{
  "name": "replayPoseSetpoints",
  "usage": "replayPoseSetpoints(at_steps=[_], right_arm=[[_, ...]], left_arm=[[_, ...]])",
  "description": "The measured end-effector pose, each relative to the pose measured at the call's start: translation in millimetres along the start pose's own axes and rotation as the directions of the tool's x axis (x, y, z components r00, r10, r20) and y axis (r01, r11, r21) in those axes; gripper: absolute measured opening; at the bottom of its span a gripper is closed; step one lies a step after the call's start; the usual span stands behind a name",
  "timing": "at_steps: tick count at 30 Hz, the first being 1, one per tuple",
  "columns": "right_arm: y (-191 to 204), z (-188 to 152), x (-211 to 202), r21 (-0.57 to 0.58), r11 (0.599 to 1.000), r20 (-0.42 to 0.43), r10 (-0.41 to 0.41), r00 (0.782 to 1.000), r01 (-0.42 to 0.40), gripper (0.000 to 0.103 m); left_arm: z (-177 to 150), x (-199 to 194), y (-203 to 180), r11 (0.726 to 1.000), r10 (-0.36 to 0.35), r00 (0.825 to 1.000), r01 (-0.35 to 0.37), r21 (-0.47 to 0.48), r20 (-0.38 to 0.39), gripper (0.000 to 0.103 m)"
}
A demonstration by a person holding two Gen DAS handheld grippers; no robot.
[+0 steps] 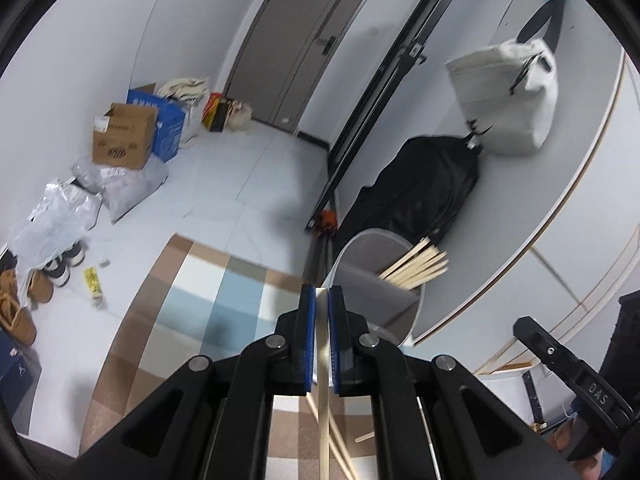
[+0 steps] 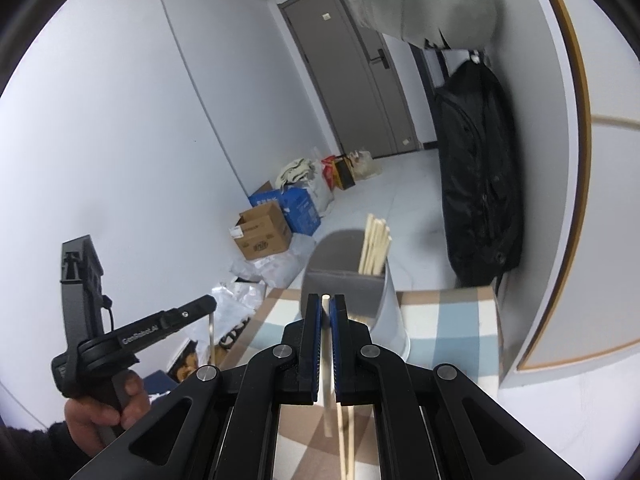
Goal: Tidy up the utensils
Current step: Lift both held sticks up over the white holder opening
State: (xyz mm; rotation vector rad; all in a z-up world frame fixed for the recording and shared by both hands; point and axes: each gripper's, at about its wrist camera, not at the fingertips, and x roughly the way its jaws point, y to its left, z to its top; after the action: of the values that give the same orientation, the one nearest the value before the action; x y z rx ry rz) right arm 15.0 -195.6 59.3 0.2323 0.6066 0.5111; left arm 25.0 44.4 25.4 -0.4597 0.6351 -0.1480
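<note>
Fingers on both grippers are closed on single chopsticks: the left gripper (image 1: 322, 292) pinches one pale stick (image 1: 323, 420) whose shaft runs from between the blue pads down toward 6 o'clock, and the right gripper (image 2: 326, 300) clamps another chopstick (image 2: 326, 364) the same way, its blunt end just showing above the pads at 12. Largest in play is the checkered tabletop (image 2: 448, 320), then the grey-and-white holder cup (image 2: 344, 284) standing on it, then the bundle of chopsticks (image 2: 374, 248) already leaning inside it. From the right fingers the cup's mouth lies close at 12 to 1 o'clock, almost dead ahead; from the left fingers it sits at about 1 o'clock (image 1: 376, 280), its bundle (image 1: 416, 266) fanned toward 2. The right hand looks nearer and better lined up, so I judge it would drop first, tipping its stick's long axis upright over the opening. More loose sticks (image 1: 340, 452) lie below on the cloth.
</note>
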Motion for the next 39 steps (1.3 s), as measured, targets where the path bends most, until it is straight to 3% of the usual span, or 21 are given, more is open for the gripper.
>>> replayPoseSetpoints(at_steps=[9, 16, 20, 30, 39], right_arm=[[24.2, 58.1, -7.1, -0.067, 0.998, 0.059, 0.022, 0.998, -0.018, 0.004], [32.9, 105.2, 2.3, -0.121, 0.993, 0.081, 0.010, 0.997, -0.001, 0.004], [33.0, 124.1, 12.6, -0.129, 0.992, 0.081, 0.001, 0.997, 0.009, 0.004], [15.6, 156.8, 41.8, -0.086, 0.996, 0.068, -0.012, 0.998, 0.017, 0.004], [3.7, 160.6, 64.3, -0.069, 0.997, 0.039, -0.028, 0.999, 0.031, 0.004]], left_arm=[[47.2, -7.8, -19.7, 0.997, -0.062, 0.991, 0.055, 0.061, 0.119, 0.002], [93.6, -4.2, -55.0, 0.975, -0.132, 0.948, 0.072, 0.208, 0.291, 0.002], [108.1, 10.0, -64.8, 0.956, -0.168, 0.925, 0.069, 0.285, 0.341, 0.002], [119.1, 51.4, -53.8, 0.943, -0.218, 0.906, 0.101, 0.317, 0.362, 0.002], [108.8, 80.2, -49.7, 0.935, -0.250, 0.895, 0.123, 0.333, 0.370, 0.002]])
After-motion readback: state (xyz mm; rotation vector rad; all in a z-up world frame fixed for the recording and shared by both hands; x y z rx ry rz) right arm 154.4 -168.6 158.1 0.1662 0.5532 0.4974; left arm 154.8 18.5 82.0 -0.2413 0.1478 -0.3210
